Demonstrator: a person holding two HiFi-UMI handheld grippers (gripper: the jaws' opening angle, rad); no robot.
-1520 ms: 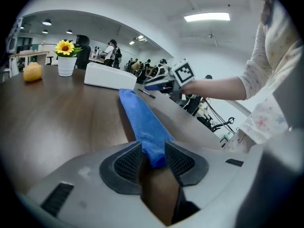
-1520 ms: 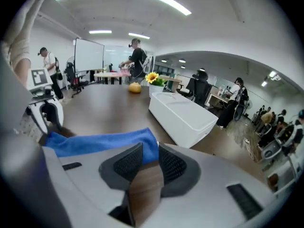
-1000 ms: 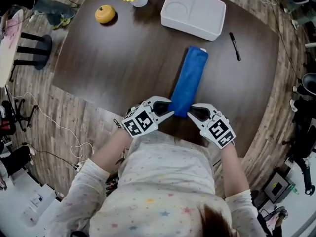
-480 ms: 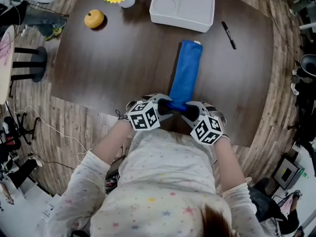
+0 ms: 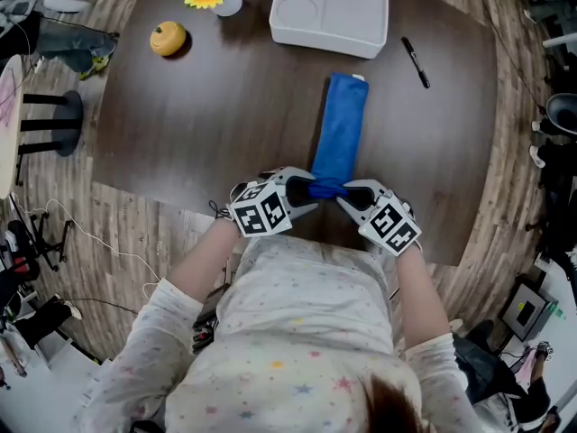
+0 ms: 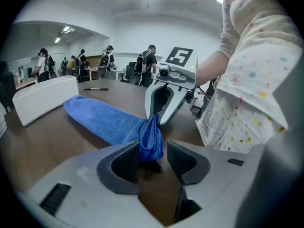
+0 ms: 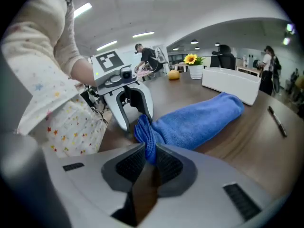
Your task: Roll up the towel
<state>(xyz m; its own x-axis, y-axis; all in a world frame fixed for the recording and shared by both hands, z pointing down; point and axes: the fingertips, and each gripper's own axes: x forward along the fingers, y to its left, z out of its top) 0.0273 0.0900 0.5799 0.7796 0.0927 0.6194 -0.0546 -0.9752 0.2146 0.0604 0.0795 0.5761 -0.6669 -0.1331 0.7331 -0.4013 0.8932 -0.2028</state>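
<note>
The blue towel (image 5: 340, 133) lies lengthwise away from the person on the table (image 5: 207, 124), its near end at both grippers: right gripper (image 7: 149, 158) clamped on it, left gripper (image 6: 153, 151) with jaws just opened (corner loose between them).

No word, number or brand can be read anywhere. The only printed marks are the black-and-white square patterns on the cubes of the left hand-held gripper (image 5: 306, 191) and the right hand-held gripper (image 5: 346, 197), and they form no letters or digits.
</note>
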